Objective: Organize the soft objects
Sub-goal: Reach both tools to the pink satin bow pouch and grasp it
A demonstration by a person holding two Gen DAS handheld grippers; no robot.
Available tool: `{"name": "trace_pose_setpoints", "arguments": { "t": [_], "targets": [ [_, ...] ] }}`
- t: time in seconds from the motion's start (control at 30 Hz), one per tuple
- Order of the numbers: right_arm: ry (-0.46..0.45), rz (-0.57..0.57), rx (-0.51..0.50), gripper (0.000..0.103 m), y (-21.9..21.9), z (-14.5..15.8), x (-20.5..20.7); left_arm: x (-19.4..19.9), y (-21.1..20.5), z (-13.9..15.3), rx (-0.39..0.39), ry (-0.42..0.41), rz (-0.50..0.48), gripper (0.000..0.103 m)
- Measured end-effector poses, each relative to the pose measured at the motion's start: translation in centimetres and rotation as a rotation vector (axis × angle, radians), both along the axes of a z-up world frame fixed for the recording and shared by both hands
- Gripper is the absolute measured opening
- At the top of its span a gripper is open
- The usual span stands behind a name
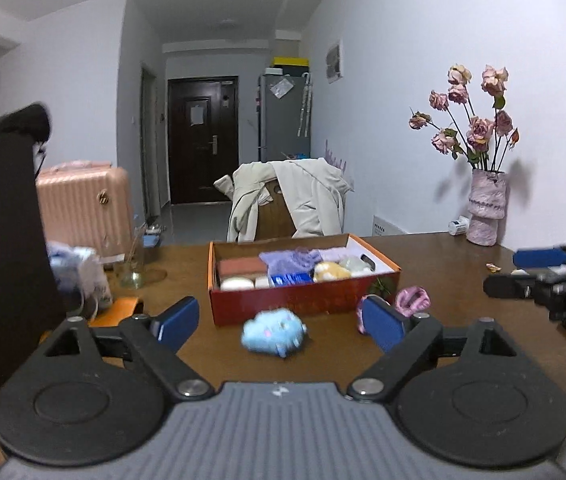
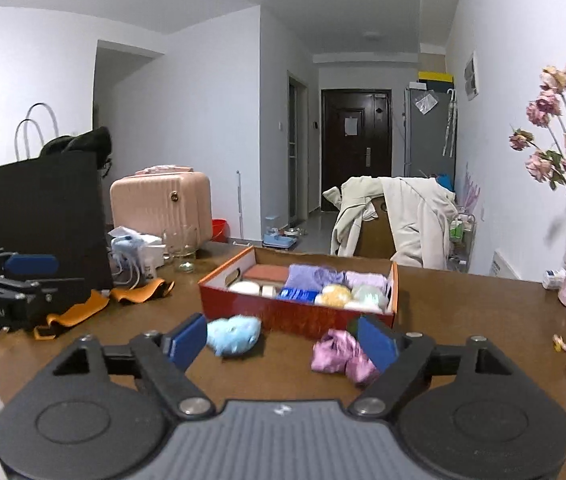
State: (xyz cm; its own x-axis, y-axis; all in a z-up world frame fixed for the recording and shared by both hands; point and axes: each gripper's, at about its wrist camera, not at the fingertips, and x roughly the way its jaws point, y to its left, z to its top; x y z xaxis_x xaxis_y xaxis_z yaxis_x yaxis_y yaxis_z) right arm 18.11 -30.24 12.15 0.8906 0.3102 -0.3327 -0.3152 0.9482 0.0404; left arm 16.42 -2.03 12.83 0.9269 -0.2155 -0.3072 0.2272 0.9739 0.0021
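My left gripper (image 1: 279, 322) is spread wide, its two blue-padded fingers (image 1: 179, 322) holding nothing. Between them, but further out and untouched, lies one blue plush toy (image 1: 273, 332) on the brown wooden counter (image 1: 443, 280). It is a rounded, fuzzy lump, its long axis running across my view from left to right; which end is its front I cannot tell through the blur.

My right gripper (image 2: 283, 344) is just as wide and just as empty. Beside its right finger (image 2: 377, 344) sits one crumpled pink-purple cloth (image 2: 337, 354), shiny and creased, partly hidden behind the pad; whether pad and cloth touch I cannot tell. The same blue toy shows just beyond my left pad in that view.

Just behind both soft things stands one red cardboard box (image 1: 303, 300), rectangular and open on top, its long side facing me. Inside are packed soft pieces: two lilac folded cloths, a reddish-brown block, a blue packet, a yellow round plush, and pale white rounds.

To the left lie an orange-and-black strap (image 2: 83, 312), a clear glass (image 2: 181, 246) and a black paper bag (image 2: 47, 216). Far right stands a pink textured vase (image 1: 487, 208) of dried roses against the wall. Beyond the counter is a chair draped with one cream coat (image 1: 303, 200).
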Motion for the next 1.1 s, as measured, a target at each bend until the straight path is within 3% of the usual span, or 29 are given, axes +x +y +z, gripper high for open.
{"name": "trace_pose_setpoints", "arguments": {
  "t": [0.1,0.3,0.6,0.8,0.97,1.1],
  "targets": [
    [0.014,0.004,0.019,0.087,0.1,-1.7,-2.8,-2.3,0.2,-1.1,-0.017,0.005,0.03,0.095],
    [0.079,0.015,0.081,0.087,0.0,-4.3,-5.5,-4.2,-0.3,-2.4,0.027,0.028,0.037,0.095],
    [0.108,-0.012,0.098,0.087,-0.9,-5.5,-5.4,-3.0,-1.5,-2.9,0.032,0.052,0.008,0.097],
    [0.11,-0.066,0.14,0.086,-2.6,-6.0,-3.0,0.2,-2.5,-3.8,0.029,0.103,-0.016,0.097],
    [0.102,-0.154,0.16,0.085,-4.8,-6.2,1.4,5.2,-5.0,-4.7,0.03,0.142,-0.074,0.096],
    [0.136,-0.201,0.157,0.074,-6.1,-7.0,7.0,10.9,-8.1,-5.6,0.039,0.159,-0.142,0.092]
  ]
}}
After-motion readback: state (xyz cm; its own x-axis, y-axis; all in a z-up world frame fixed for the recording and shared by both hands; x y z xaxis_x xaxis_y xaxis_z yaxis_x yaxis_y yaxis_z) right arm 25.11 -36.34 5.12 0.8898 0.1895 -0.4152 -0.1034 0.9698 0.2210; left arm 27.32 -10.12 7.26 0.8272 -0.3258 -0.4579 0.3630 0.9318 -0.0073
